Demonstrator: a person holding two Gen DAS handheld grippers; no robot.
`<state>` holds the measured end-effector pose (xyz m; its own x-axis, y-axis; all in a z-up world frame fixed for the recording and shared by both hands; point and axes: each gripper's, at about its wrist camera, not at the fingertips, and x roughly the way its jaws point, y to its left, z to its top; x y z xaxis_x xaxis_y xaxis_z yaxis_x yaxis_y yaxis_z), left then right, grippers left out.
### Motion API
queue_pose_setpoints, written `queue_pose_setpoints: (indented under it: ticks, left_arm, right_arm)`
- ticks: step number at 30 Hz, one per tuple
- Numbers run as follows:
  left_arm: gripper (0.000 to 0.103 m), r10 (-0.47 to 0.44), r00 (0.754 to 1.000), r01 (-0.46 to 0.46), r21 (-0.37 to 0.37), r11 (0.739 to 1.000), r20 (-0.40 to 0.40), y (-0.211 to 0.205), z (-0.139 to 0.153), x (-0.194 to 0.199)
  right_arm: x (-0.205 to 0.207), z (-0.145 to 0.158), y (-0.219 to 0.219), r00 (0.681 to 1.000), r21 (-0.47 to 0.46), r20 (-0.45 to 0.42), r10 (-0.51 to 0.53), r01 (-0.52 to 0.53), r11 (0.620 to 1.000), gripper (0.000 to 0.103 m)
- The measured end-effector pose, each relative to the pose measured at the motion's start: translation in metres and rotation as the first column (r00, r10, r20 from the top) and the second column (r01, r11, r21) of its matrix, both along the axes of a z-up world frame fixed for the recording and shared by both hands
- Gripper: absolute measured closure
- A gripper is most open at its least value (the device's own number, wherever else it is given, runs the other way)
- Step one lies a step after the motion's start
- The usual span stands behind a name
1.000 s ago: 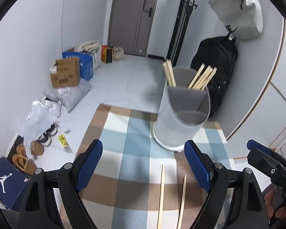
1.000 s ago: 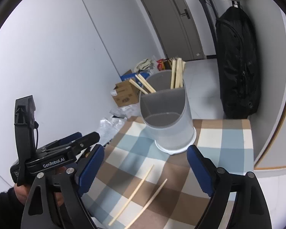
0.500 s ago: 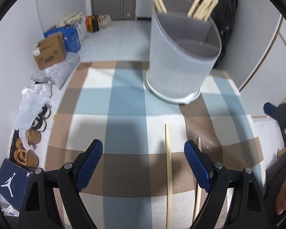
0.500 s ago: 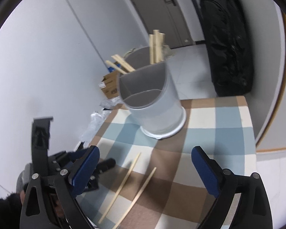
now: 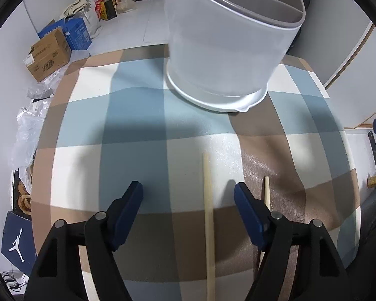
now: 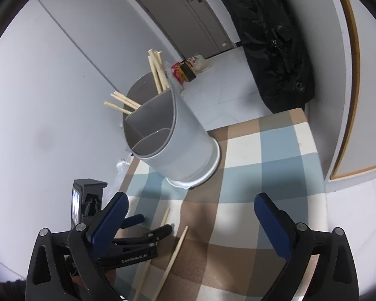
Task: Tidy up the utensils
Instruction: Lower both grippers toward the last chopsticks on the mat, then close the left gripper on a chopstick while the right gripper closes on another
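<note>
A grey divided utensil holder [image 5: 228, 42] stands on a checked cloth [image 5: 137, 115]; it also shows in the right wrist view [image 6: 173, 140], with several wooden chopsticks [image 6: 158, 71] standing in its back compartments. Two loose chopsticks lie on the cloth. My left gripper [image 5: 188, 194] is open and low over the cloth, its jaws on either side of one chopstick [image 5: 208, 215]. The other chopstick [image 5: 266, 193] lies just right of its right finger. My right gripper [image 6: 191, 208] is open and empty, above the cloth; the left gripper [image 6: 153, 224] and both chopsticks [image 6: 174, 253] show in its view.
The cloth covers a small table whose edges drop to a tiled floor. Cardboard boxes [image 5: 49, 55], plastic bags and shoes lie on the floor to the left. A black backpack [image 6: 273, 40] leans against the wall behind the table.
My left gripper has moved down and forward to the cloth, so that one loose chopstick lies between its open jaws. My right gripper has tilted and stayed open.
</note>
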<state>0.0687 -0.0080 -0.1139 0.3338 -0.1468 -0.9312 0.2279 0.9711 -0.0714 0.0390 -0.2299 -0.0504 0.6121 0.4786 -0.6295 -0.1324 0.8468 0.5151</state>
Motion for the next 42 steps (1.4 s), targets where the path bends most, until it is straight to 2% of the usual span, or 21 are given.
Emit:
queue_pose_setpoints:
  ticks: [2, 4, 6, 7, 10, 12, 13, 17, 21, 25, 29, 32, 33, 35, 37, 40, 42]
  left_arm:
    - [0.033, -0.001, 1.0, 0.001, 0.005, 1.0, -0.006, -0.004, 0.002, 0.001]
    - [0.041, -0.012, 1.0, 0.012, 0.019, 1.0, -0.008, -0.009, 0.004, 0.004]
    - [0.057, -0.029, 1.0, 0.029, 0.016, 0.999, -0.011, -0.014, 0.007, 0.005]
    - [0.061, -0.037, 0.999, 0.037, 0.015, 0.999, -0.017, -0.016, 0.008, 0.006]
    - [0.082, -0.054, 0.998, 0.054, 0.003, 0.999, -0.027, -0.019, 0.011, 0.008]
    - [0.099, -0.048, 0.998, 0.048, -0.016, 0.999, -0.031, -0.016, 0.011, 0.008]
    - [0.101, -0.037, 0.999, 0.036, -0.031, 0.999, -0.038, -0.013, 0.011, 0.01]
    - [0.103, 0.01, 0.999, -0.014, -0.082, 0.997, -0.051, -0.005, 0.011, 0.009]
    - [0.103, 0.026, 1.0, -0.027, -0.079, 0.996, -0.015, -0.006, 0.015, 0.002]
    - [0.103, 0.061, 0.998, -0.059, -0.115, 0.992, 0.013, 0.002, 0.023, 0.004]
    - [0.103, 0.073, 0.994, -0.06, -0.141, 0.988, 0.086, 0.007, 0.043, -0.006]
    - [0.103, 0.074, 0.987, -0.051, -0.162, 0.985, 0.142, 0.012, 0.058, -0.015]
    - [0.103, 0.077, 0.985, -0.05, -0.17, 0.984, 0.156, 0.014, 0.062, -0.018]
    - [0.103, 0.081, 0.98, -0.047, -0.184, 0.982, 0.181, 0.018, 0.064, -0.013]
    - [0.103, 0.09, 0.976, -0.048, -0.204, 0.978, 0.2, 0.021, 0.07, -0.023]
    - [0.103, 0.114, 0.968, -0.058, -0.246, 0.968, 0.222, 0.033, 0.074, -0.014]
    - [0.103, 0.126, 0.961, -0.057, -0.273, 0.96, 0.244, 0.043, 0.077, -0.015]
  right_arm:
    - [0.0, 0.001, -0.002, 1.0, 0.008, 0.004, 0.0, 0.0, 1.0, 0.0]
    - [-0.001, 0.003, -0.003, 1.0, 0.005, 0.01, -0.001, 0.001, 1.0, 0.0]
    - [-0.002, 0.004, -0.004, 1.0, 0.01, 0.014, 0.002, -0.002, 1.0, 0.0]
    - [-0.002, 0.004, -0.006, 1.0, 0.012, 0.016, 0.001, -0.002, 1.0, 0.0]
    - [-0.002, 0.004, -0.008, 1.0, 0.01, 0.018, -0.005, 0.005, 1.0, 0.0]
    - [-0.003, 0.004, -0.009, 1.0, 0.004, 0.021, -0.011, 0.011, 1.0, 0.0]
    - [-0.004, 0.004, -0.008, 1.0, -0.006, 0.025, -0.014, 0.014, 1.0, 0.0]
    - [-0.006, 0.006, -0.007, 0.999, -0.044, 0.038, -0.013, 0.014, 0.999, 0.0]
    - [-0.007, 0.005, -0.006, 0.999, -0.071, 0.04, -0.01, 0.013, 0.997, 0.0]
    - [-0.007, 0.002, -0.007, 1.0, -0.062, 0.02, -0.017, 0.018, 0.998, 0.0]
    - [-0.006, -0.002, -0.003, 1.0, -0.053, -0.004, 0.011, -0.011, 0.999, 0.002]
    - [-0.005, -0.008, 0.005, 0.998, -0.046, -0.037, 0.055, -0.057, 0.997, 0.011]
    - [-0.005, -0.011, 0.008, 0.996, -0.041, -0.052, 0.069, -0.071, 0.997, 0.018]
    - [-0.002, -0.019, 0.015, 0.989, -0.011, -0.104, 0.102, -0.104, 0.995, 0.025]
    - [0.001, -0.029, 0.022, 0.976, 0.025, -0.161, 0.145, -0.143, 0.989, 0.041]
    - [0.005, -0.043, 0.032, 0.957, 0.061, -0.228, 0.178, -0.169, 0.984, 0.043]
    - [0.007, -0.049, 0.039, 0.947, 0.054, -0.256, 0.192, -0.185, 0.981, 0.044]
